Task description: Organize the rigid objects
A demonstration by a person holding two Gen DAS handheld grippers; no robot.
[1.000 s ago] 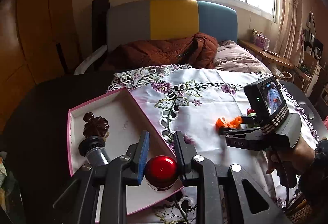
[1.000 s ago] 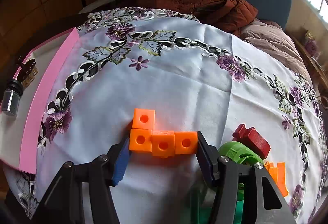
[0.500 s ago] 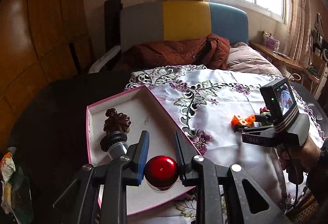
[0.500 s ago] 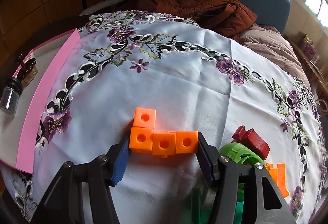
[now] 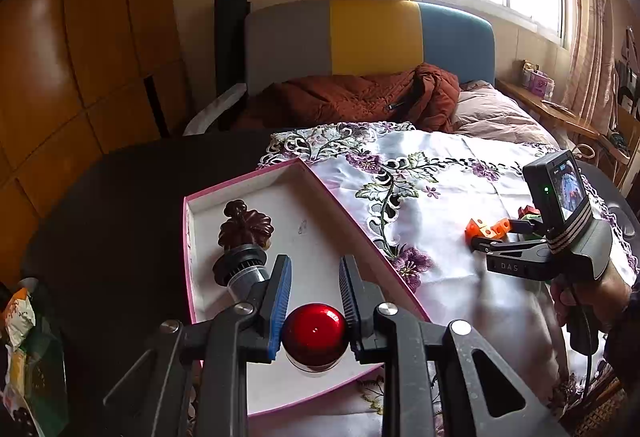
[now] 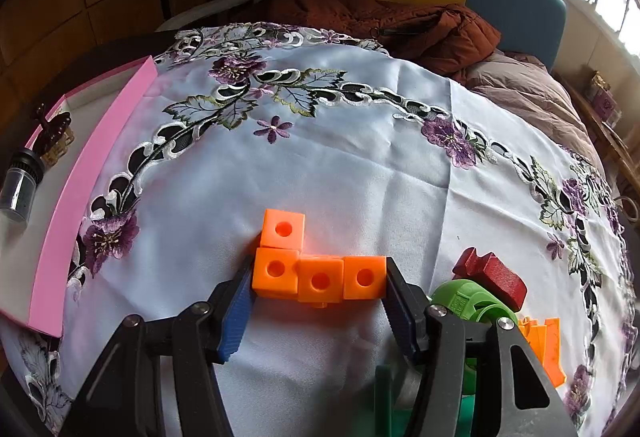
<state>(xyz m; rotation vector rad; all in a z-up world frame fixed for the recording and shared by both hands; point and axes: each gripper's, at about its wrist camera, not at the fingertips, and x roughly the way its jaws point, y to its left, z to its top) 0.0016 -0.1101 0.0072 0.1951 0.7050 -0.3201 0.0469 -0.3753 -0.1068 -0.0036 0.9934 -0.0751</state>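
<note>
A small jar with a shiny red domed cap (image 5: 314, 329) sits between the blue pads of my left gripper (image 5: 315, 262), which is shut on it, over the near part of a pink-rimmed white tray (image 5: 320, 193). In the tray lie a dark brown flower-shaped piece (image 5: 245, 224) and a black-capped vial (image 5: 240, 267). An L-shaped piece of orange cubes (image 6: 320, 275) rests on the embroidered white cloth (image 6: 340, 157). My right gripper (image 6: 319, 269) is shut on its two ends. From the left wrist view that right gripper (image 5: 494, 233) is to the right of the tray.
Just right of the orange cubes lie a red block (image 6: 494, 273), a green ring piece (image 6: 468, 301) and another orange piece (image 6: 548, 345). The pink tray wall (image 6: 80, 189) runs along the cloth's left edge. A snack packet (image 5: 22, 353) lies far left on the dark table (image 5: 120, 217).
The left gripper has shifted sideways with the red-capped jar, so the tray now sits further right in its view. The right gripper and orange cubes have stayed put.
</note>
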